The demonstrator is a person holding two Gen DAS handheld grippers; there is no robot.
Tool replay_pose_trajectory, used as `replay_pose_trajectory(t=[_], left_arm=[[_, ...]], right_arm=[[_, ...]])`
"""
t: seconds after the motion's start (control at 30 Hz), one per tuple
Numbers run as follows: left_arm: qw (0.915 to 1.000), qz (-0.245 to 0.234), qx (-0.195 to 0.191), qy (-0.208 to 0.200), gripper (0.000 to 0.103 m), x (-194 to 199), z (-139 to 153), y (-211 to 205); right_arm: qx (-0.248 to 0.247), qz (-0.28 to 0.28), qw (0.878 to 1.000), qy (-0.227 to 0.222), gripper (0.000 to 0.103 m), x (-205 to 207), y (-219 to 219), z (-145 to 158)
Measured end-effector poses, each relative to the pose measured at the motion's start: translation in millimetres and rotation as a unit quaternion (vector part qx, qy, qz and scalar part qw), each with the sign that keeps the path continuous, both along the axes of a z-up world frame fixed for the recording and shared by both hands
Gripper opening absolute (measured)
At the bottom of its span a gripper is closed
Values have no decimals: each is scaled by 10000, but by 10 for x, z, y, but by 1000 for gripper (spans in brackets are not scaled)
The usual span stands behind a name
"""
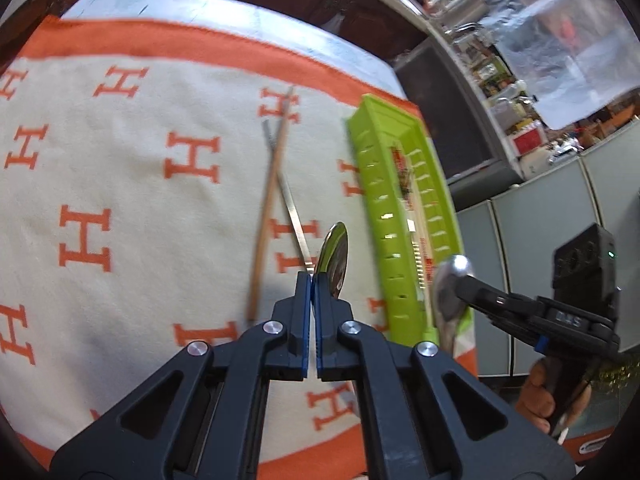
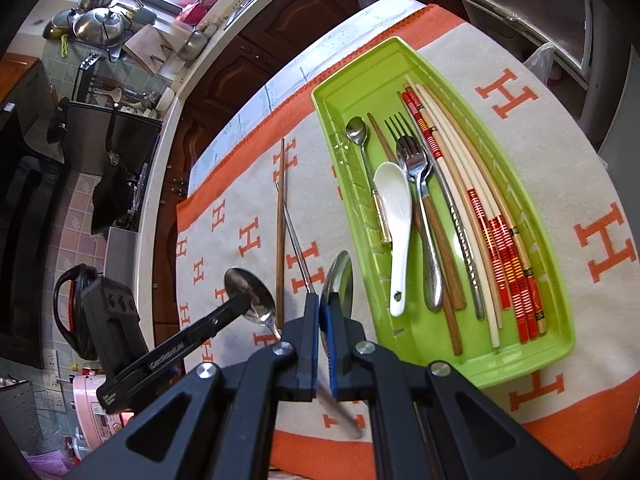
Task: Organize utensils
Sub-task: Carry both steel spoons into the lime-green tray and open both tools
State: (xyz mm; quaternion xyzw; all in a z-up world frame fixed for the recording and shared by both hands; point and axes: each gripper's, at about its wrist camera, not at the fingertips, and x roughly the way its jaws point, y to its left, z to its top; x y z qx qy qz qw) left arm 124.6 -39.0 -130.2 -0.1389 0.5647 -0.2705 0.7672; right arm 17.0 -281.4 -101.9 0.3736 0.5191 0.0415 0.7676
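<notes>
Each of your grippers holds a metal spoon above the cloth (image 2: 248, 236), just left of the green tray (image 2: 532, 360). Your left gripper (image 1: 311, 280) points forward over the tabletop with its fingers (image 1: 301, 300) closed on the left spoon (image 1: 335, 258), whose bowl stands on edge just past the tips. In the right view that same gripper (image 2: 236, 306) reaches in from the left, the spoon (image 2: 250, 294) bowl facing the camera.

Your right gripper (image 2: 320, 300) has its fingers (image 2: 310, 320) clamped on the right spoon (image 2: 339, 284), bowl up and forward, handle trailing back beneath the fingers. From the left view that gripper (image 1: 460, 280) comes in from the right, your hand (image 1: 548, 396) wrapped around its grip, the spoon (image 1: 450, 292) hanging beside the tray's (image 1: 384, 184) near end.

On the cloth ahead lie a wooden chopstick (image 2: 281, 216) and a metal chopstick (image 2: 294, 236), crossing each other. The tray holds a white soup spoon (image 2: 398, 224), forks (image 2: 416, 168), a small spoon (image 2: 356, 130) and many chopsticks (image 2: 472, 200).
</notes>
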Motion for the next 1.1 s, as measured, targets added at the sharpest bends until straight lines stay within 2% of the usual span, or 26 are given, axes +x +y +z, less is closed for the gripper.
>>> replay_pose_trajectory(t=[0.2, 0.43, 0.63, 0.8, 1.1], left_arm=[[9983, -321, -75, -484, 0, -199, 395, -175], [9942, -651, -214, -832, 0, -380, 876, -333], [9902, -872, -116, -1083, 0, -299, 1177, -749], [9889, -994, 259, -1074, 0, 6, 1138, -1205], [9830, -1042, 1097, -1044, 0, 602, 668, -1883]], right_arm=[[123, -64, 9998, -136, 3, -65, -93, 69], [202, -138, 9988, -429, 3, -161, -214, 259], [111, -282, 9973, -666, 3, -134, -353, 402], [105, -451, 9966, -679, 3, -2, -519, 321], [406, -644, 9967, -265, 3, 228, -750, -197]])
